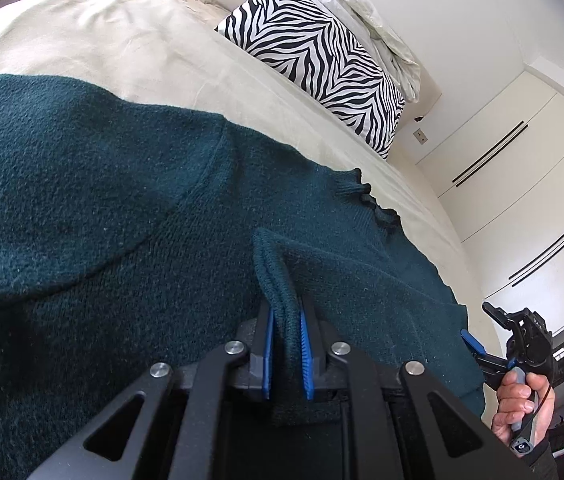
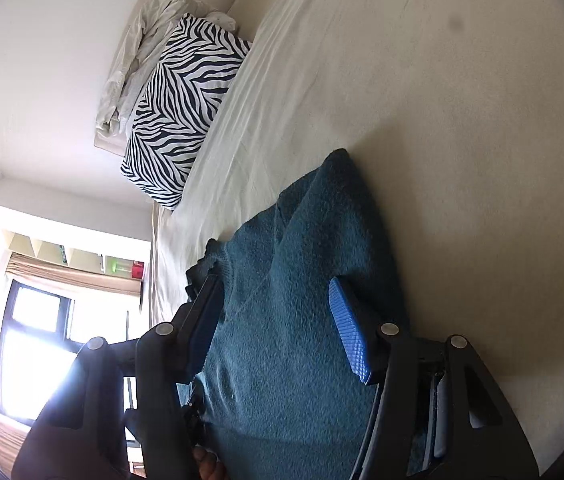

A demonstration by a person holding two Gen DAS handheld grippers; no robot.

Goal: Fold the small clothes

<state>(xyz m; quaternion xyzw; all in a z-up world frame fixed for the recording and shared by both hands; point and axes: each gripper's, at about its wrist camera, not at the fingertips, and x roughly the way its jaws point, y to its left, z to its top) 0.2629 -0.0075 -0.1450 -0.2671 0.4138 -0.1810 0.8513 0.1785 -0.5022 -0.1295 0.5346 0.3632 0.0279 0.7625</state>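
Note:
A dark teal knitted sweater (image 1: 122, 220) lies spread on a beige bed sheet (image 1: 122, 52). My left gripper (image 1: 286, 316) is shut on a raised fold of the sweater's edge between its blue pads. In the left wrist view the right gripper (image 1: 477, 344) shows at the sweater's far right edge, held by a hand. In the right wrist view my right gripper (image 2: 278, 304) has its jaws wide apart, with the sweater (image 2: 293, 340) lying between the blue pads (image 2: 349, 332), not pinched.
A zebra-striped pillow (image 1: 317, 52) and a crumpled white cover (image 1: 365, 12) lie at the head of the bed. White wardrobe doors (image 1: 521, 184) stand beside the bed. A bright window (image 2: 34, 340) shows in the right wrist view.

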